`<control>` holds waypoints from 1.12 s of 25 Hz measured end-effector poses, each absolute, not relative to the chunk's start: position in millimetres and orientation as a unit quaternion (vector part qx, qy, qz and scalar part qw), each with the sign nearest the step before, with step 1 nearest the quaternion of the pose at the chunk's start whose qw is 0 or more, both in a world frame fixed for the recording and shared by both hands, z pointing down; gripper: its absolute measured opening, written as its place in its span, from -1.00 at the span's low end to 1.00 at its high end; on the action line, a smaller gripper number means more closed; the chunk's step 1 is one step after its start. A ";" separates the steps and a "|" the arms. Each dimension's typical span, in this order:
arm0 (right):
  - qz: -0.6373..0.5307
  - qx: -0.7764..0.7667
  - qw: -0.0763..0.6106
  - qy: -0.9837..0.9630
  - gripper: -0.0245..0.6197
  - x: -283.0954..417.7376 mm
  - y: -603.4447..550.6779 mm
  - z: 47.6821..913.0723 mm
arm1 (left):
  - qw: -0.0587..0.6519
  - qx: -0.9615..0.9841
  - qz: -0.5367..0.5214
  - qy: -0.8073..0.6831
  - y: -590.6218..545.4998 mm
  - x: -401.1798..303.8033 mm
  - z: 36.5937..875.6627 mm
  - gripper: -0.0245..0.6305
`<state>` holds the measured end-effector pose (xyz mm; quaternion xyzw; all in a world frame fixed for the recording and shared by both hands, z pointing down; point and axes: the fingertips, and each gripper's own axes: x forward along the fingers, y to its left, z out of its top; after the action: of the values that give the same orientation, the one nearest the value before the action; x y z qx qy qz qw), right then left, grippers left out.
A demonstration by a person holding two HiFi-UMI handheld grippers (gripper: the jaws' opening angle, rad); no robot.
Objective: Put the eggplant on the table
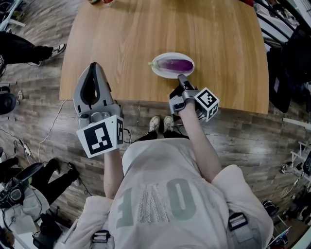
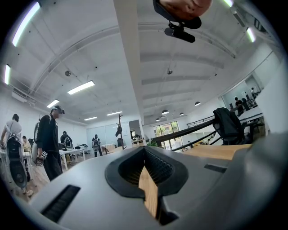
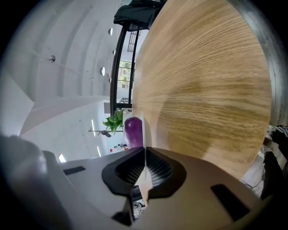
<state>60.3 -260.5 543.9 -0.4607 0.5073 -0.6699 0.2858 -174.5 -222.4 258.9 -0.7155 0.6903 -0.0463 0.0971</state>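
Note:
A purple eggplant lies on a white plate near the front of the wooden table. My right gripper reaches the plate's near edge. In the right gripper view the plate's thin white rim runs edge-on into the closed jaws of the right gripper, with the eggplant just beyond. I cannot tell whether the plate rests on the table. My left gripper hovers at the table's front left edge. In its own view the left gripper is shut with nothing in it.
A red item sits at the table's far edge. Dark clothing hangs over a chair to the right. A bystander's shoe shows at the left, and people stand in the room beyond. My own feet are below the table's edge.

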 end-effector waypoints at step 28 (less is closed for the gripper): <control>-0.677 -0.496 0.251 0.483 -0.84 55.2 -274.5 577.6 | 0.085 -0.717 -0.074 0.688 -241.7 -172.1 273.0 -0.90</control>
<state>55.2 -274.5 577.6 -0.4961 0.4826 -0.6769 0.2506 -172.1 -241.7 273.0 -0.7169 0.6880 -0.0741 0.0850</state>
